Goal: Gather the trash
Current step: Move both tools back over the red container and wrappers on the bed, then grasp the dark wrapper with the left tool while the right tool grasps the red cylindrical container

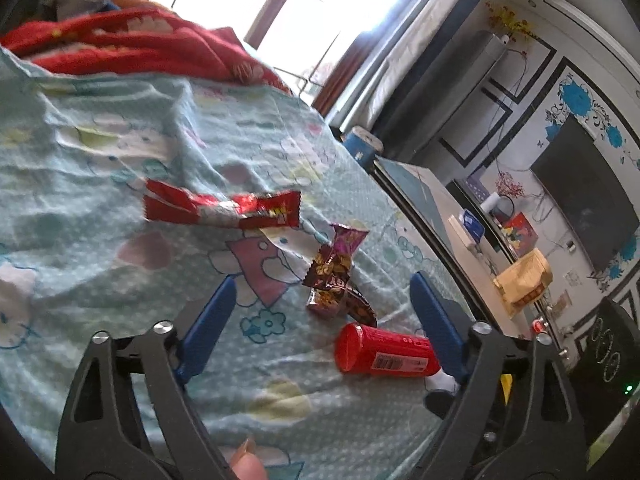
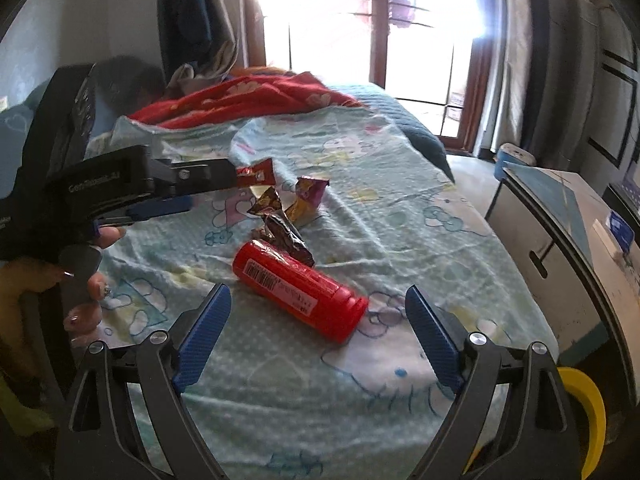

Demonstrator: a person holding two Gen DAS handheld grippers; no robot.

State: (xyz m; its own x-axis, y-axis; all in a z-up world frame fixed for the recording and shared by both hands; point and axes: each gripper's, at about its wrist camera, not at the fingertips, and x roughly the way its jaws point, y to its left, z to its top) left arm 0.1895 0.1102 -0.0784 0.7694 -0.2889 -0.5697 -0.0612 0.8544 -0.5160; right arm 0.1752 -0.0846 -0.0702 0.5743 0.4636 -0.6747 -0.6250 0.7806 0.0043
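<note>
Both grippers, left (image 1: 320, 304) and right (image 2: 318, 320), are held wide open; the bottle (image 2: 300, 295) should be straddled squarely across its middle.

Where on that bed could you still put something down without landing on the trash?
The sheet lies bare right of the red bottle, toward the bed edge, and also near the right gripper. It is crowded mid-bed, where the brown wrappers touch the bottle, the red wrapper lies beyond, and the left gripper hovers.

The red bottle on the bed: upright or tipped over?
Tipped over. The red bottle lies on its side on the bedsheet, barcode label facing up.
</note>
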